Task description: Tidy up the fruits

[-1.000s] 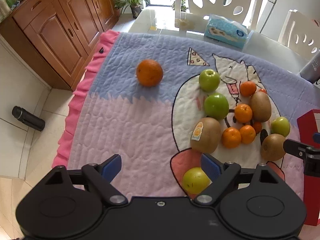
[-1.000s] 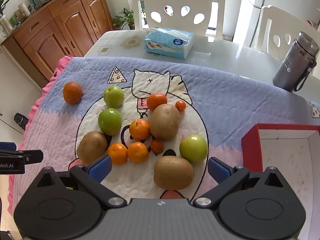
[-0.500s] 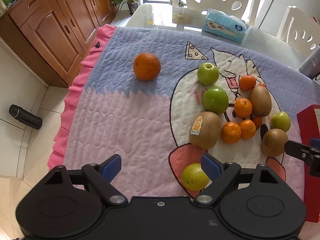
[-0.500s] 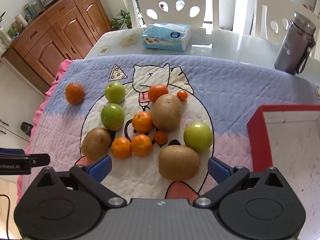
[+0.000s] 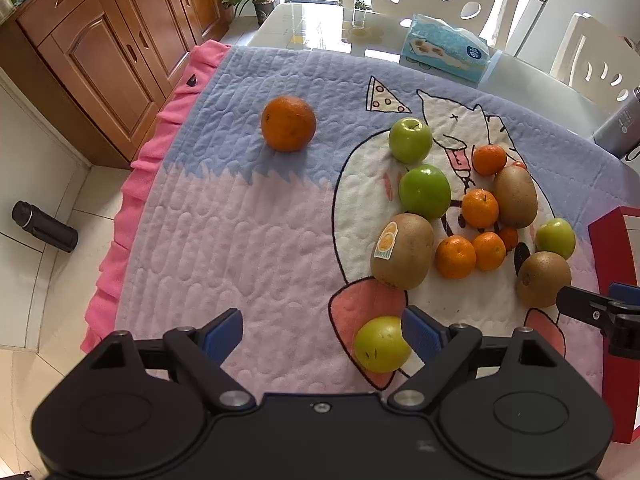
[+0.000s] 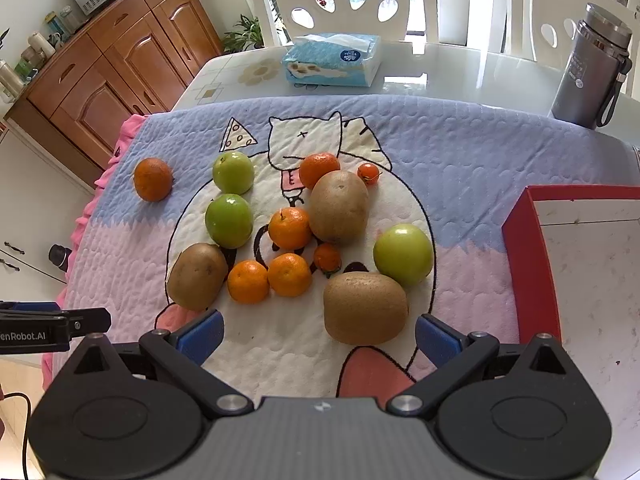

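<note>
Fruit lies on a cartoon-cat quilt. A lone orange sits far left, apart from a cluster of green apples, brown kiwis and small mandarins. My left gripper is open; a yellow-green apple rests just inside its right finger. In the right wrist view my right gripper is open above the quilt, with a kiwi just ahead of it and a green apple behind that. A red-walled tray stands at the right, and nothing lies in the part I can see.
A blue tissue pack and a grey flask stand on the glossy table beyond the quilt. White chairs line the far side. A wooden cabinet and a dark bottle on the floor are to the left.
Both grippers have drawn back a little toward me, so more of the quilt and the red tray shows. No fruit has moved and both stay open.
</note>
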### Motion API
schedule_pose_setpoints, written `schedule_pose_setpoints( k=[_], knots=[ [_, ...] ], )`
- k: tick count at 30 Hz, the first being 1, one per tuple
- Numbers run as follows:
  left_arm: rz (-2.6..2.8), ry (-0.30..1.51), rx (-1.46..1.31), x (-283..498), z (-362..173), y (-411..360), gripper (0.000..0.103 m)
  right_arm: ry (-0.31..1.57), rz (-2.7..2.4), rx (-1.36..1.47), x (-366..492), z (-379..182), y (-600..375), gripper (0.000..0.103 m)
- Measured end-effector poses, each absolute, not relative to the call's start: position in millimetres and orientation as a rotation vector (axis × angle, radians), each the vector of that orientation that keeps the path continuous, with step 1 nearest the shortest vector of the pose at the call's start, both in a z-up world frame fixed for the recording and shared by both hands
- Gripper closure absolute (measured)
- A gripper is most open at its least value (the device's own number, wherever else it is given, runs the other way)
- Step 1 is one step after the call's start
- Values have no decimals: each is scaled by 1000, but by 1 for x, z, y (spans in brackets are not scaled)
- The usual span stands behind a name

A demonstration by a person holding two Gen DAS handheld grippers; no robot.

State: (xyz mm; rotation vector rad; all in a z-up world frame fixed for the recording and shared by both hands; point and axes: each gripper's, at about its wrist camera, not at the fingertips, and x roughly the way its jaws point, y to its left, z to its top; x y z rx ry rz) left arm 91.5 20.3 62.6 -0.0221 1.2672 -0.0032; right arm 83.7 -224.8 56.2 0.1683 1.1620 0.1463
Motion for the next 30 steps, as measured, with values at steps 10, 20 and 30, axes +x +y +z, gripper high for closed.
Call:
schedule_pose_setpoints(
  k=[10, 20, 30],
  knots=[
    [-16, 1286, -51, 85, 49, 22, 0, 1178, 159, 154, 82, 44, -223, 0],
    [-90, 1367, -38, 77, 7, 7, 0, 1185, 224, 187, 78, 11, -234, 1],
    [-162, 1352, 68, 78, -31, -26, 10, 1222, 203, 351, 107, -32, -251, 0]
  ],
)
